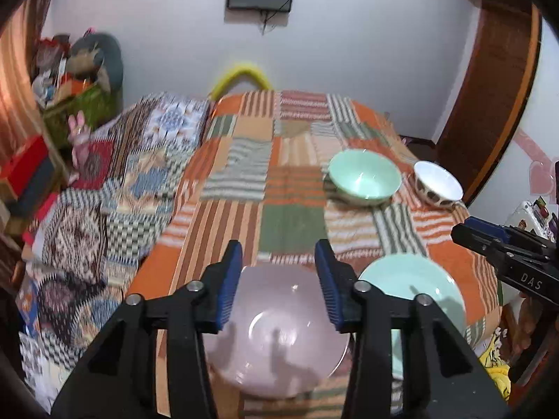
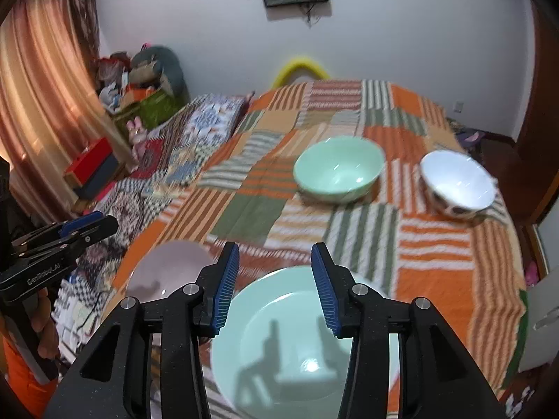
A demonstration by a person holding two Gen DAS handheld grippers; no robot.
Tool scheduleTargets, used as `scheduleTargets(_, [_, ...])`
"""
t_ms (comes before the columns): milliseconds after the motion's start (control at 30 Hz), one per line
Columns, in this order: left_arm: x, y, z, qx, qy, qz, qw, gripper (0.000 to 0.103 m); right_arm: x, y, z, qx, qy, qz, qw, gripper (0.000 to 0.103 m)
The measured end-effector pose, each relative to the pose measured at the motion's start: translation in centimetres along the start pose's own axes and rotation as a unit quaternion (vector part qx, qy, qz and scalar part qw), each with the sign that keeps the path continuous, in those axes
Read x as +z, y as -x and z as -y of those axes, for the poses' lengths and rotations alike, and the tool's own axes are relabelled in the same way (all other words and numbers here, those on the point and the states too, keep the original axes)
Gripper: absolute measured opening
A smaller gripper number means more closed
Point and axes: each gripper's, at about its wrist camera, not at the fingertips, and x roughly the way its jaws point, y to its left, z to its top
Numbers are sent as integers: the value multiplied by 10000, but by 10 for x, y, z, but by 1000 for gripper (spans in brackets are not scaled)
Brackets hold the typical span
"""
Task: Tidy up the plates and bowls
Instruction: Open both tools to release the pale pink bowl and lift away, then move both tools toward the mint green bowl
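The work surface is a bed covered by an orange, green and white patchwork blanket (image 2: 436, 244).

Left gripper (image 1: 278, 281): jaws apart, nothing between the blue pads. It hangs above the pink plate (image 1: 279, 331), which lies flat at the near left of the blanket. No contact with the plate is visible.

Right gripper (image 2: 275, 284): jaws apart, nothing held. It hangs above the mint-green plate (image 2: 297, 342), which lies flat at the near edge, just right of the pink plate. The plate carries the gripper's shadow.

The two plates lie side by side; whether their rims touch cannot be told, since the gripper bodies cover the gap.

Mint-green bowl (image 2: 339, 171): upright, farther back, right of centre.

White bowl (image 2: 457, 185): upright, with dark spots on its outer wall, just right of the mint-green bowl and apart from it. It appears to sit near the right edge of the bed, though motion blur softens the outline.
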Motion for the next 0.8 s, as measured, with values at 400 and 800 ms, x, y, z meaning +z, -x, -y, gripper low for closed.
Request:
scheduleTargets(400, [60,-25,27,9,-138,230,9996,63,38,14,46,-308,-255,540,9977,41])
scheduleTargets(800, [101,-93,46,-31,-202,7,9998,64,63,-19,74,-442,-418,469,9970,41])
